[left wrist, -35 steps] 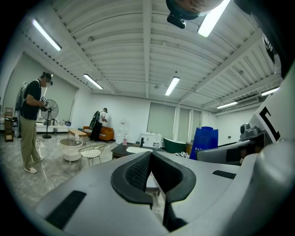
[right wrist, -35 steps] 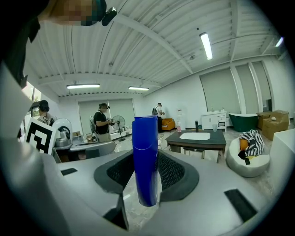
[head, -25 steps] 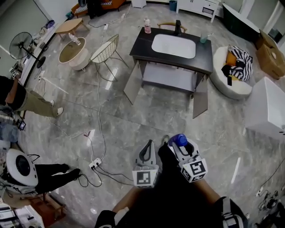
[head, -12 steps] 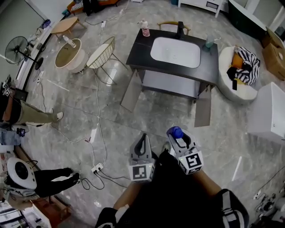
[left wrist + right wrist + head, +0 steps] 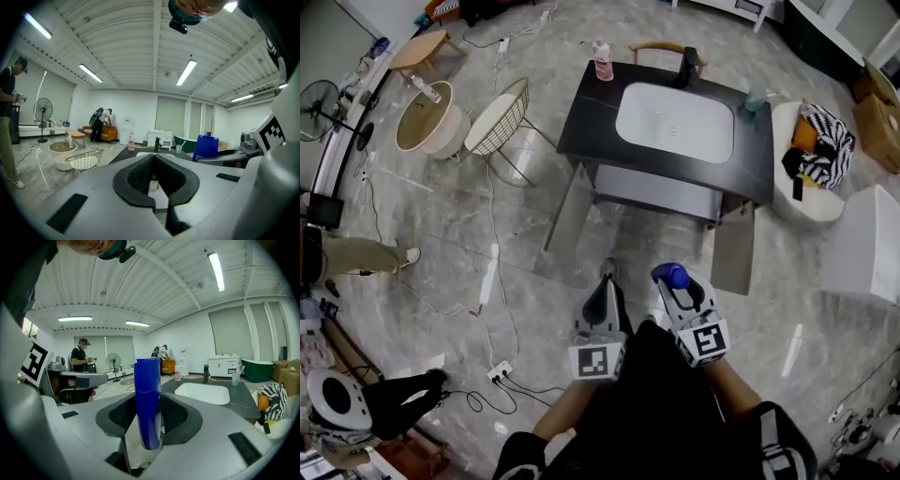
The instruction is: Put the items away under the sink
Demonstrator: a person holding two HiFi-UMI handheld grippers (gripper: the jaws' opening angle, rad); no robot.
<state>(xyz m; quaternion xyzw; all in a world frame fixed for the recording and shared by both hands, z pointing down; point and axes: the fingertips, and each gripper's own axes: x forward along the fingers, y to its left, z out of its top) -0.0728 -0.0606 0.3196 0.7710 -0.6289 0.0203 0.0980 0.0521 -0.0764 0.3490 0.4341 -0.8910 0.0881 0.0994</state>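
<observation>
Right claw (image 5: pixel 148 427) clamped on upright blue can (image 5: pixel 148 399), left claw (image 5: pixel 154 174) closed together, empty, sink (image 5: pixel 675 122) in dark table (image 5: pixel 581 105) at 12 o'clock, doors (image 5: pixel 565 208) below open, pink bottle (image 5: pixel 602 62) at table's 11 o'clock corner, cup (image 5: pixel 756 99) at 2 o'clock

My right gripper (image 5: pixel 149 414) has its dark ribbed jaws closed on a tall blue cylindrical plastic container (image 5: pixel 147 394), which stands upright between them. Beyond it lies the dark vanity top (image 5: pixel 242 397), with a white rectangular basin (image 5: pixel 205 393) sunk in its middle. A black tap (image 5: pixel 206 373) stands at the far edge behind the basin. A pink bottle (image 5: pixel 177 375) is at the far left corner and a clear cup (image 5: pixel 235 378) near the far right corner. My left gripper (image 5: pixel 77 378) shows off to the left.
</observation>
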